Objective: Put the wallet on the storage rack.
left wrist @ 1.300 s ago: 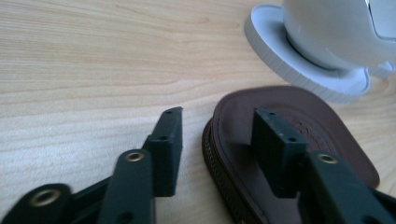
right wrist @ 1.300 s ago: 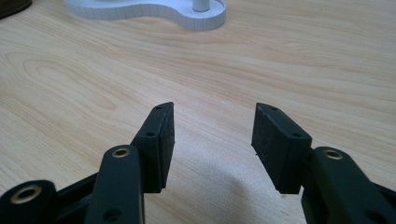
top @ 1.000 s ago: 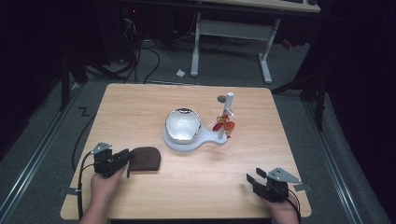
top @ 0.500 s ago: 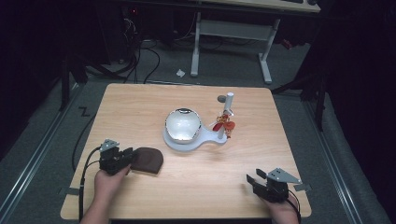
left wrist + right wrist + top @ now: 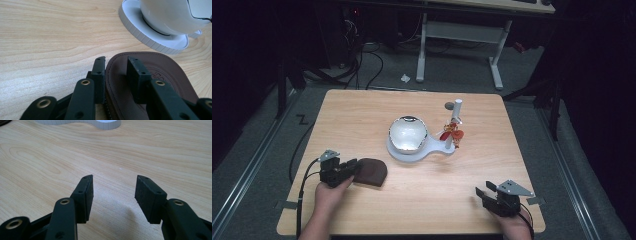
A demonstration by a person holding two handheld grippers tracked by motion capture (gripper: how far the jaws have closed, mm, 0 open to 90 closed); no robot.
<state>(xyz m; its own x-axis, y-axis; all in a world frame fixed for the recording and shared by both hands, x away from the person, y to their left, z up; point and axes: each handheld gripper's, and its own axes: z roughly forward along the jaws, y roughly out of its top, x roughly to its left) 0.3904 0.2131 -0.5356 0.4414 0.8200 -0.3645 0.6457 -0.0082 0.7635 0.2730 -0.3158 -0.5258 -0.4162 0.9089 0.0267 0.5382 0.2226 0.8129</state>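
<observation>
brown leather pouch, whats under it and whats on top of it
The brown leather pouch lies on the wooden table. The left gripper straddles its near edge, one jaw over its top. Its underside is hidden.

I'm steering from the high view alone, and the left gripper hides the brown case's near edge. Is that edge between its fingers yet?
Observer: Yes. The left gripper straddles the edge of the case, with one finger outside it and one over its top.
Operator: Clamped?
Observer: Not yet. The fingers have just been closing, but a gap remains beside the inner finger.
Operator: And the right gripper?
Observer: The right gripper is open over the bare table, with nothing between its fingers.
</observation>
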